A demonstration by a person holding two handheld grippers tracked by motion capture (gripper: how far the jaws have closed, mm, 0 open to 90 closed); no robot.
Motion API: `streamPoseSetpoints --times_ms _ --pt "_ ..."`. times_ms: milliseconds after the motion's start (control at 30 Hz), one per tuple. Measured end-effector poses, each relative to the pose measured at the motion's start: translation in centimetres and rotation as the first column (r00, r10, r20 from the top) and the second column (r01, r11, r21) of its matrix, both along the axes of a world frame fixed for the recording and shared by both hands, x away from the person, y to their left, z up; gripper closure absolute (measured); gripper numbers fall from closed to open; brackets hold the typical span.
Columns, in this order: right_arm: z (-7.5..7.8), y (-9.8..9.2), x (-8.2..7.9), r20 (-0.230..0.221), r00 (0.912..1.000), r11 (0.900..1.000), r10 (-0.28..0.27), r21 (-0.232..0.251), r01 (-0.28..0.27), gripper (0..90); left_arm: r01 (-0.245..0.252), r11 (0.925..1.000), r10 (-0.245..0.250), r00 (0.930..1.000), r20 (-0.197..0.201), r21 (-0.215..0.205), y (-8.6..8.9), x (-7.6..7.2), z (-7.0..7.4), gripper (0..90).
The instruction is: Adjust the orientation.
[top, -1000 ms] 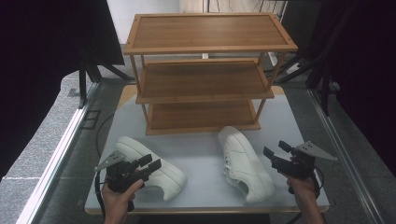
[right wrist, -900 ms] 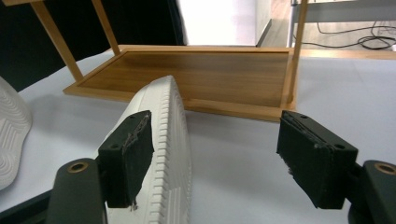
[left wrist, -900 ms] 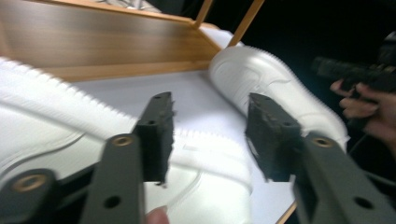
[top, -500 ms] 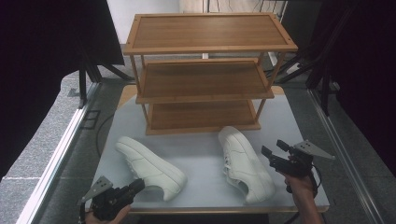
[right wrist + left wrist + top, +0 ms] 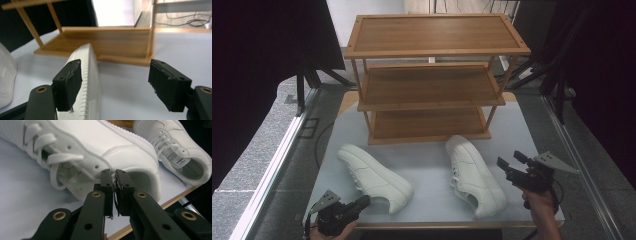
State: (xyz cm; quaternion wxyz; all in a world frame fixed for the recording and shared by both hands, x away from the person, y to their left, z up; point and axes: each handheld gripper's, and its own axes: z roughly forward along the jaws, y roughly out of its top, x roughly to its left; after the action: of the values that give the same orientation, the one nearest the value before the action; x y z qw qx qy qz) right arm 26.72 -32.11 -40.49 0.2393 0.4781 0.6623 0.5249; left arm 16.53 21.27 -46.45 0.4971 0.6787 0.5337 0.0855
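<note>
high view: with the left hand-held gripper [image 5: 362, 202] closed empty beside the left shoe [image 5: 374, 176] on the bench [image 5: 432, 165], it should reopen before reaching for the collar, while the open right hand-held gripper [image 5: 511, 163] straddles the right shoe [image 5: 474, 175].

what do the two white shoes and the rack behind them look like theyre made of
Left shoe and right shoe: likely smooth white leather or a synthetic look-alike, with a matte sheen, stitched panels, punched holes and ribbed rubbery soles. Rack: wood or wood-look board, showing warm brown grain on the shelves and paler posts.
</note>
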Motion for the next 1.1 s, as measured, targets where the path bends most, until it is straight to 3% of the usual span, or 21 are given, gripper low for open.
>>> streamPoseSetpoints --times_ms 133,300,600,633,867,1100 --pt "1.2 -2.0 -1.1 0.037 0.9976 0.998 -0.058 0.016 0.058 27.2 0.024 0.9995 -0.024 0.9997 -0.001 0.019 -0.6 -0.6 -0.2 83.9" --pt "1.5 -2.9 -1.7 0.045 0.9931 0.994 -0.108 0.026 0.107 27.9 0.039 0.998 -0.038 0.9989 -0.028 0.049 -1.5 -0.5 -0.9 82.2" --pt "0.8 -0.8 -1.8 0.025 0.9978 0.998 -0.061 -0.005 0.062 28.1 0.052 0.9954 -0.049 0.9978 -0.046 0.08 -3.2 1.7 -0.6 85.6" --pt "0.7 -0.3 -1.8 0.027 0.9981 0.998 -0.055 -0.016 0.056 28.5 0.043 0.9953 -0.038 0.9977 -0.056 0.086 -4.0 2.1 -0.4 85.5" --pt "0.3 0.4 -1.9 0.031 0.9966 0.997 -0.077 -0.026 0.077 29.3 0.017 0.9941 -0.014 0.9993 -0.034 0.107 -5.9 3.0 -0.1 86.0" --pt "0.1 0.4 -1.8 0.028 0.995 0.995 -0.096 -0.018 0.097 29.3 0.042 0.9946 -0.039 0.9989 -0.025 0.095 -6.5 4.5 0.7 85.3"
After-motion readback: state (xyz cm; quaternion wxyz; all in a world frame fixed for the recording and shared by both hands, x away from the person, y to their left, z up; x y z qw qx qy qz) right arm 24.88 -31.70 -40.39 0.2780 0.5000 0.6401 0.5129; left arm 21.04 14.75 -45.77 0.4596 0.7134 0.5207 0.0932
